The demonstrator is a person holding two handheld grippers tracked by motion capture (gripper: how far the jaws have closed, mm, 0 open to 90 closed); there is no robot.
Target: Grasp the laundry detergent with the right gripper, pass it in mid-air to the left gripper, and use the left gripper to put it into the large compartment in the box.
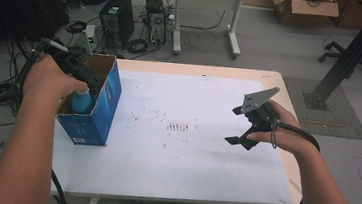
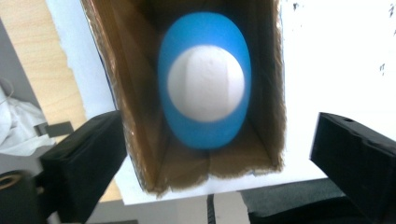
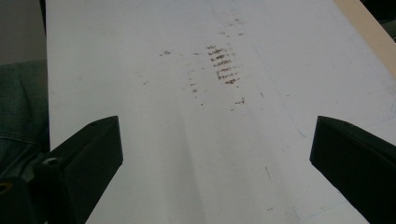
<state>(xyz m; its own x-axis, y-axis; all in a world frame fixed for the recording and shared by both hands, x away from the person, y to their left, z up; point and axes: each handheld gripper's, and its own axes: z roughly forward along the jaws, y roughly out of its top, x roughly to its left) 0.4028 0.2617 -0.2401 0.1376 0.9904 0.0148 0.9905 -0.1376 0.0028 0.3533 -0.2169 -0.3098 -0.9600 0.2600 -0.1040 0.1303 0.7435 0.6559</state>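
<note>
The left claw [image 2: 212,154] is hovering above the open top of the one blue carton [image 1: 99,109], its jaws spread wide and gripping nothing, while one blue egg-shaped bottle [image 2: 204,79] with a round white cap is standing inside on the brown cardboard floor. Further over, the right claw [image 3: 215,154] is hanging spread and empty above the white-covered worktop [image 1: 188,163], where one small cluster of brown smudges [image 3: 223,65] is showing

The left gripper [image 1: 79,72] is over the box [image 1: 99,105]. A blue bottle [image 1: 82,101] sits in the box, just under it. The right gripper [image 1: 240,139] is far off to the side.
</note>
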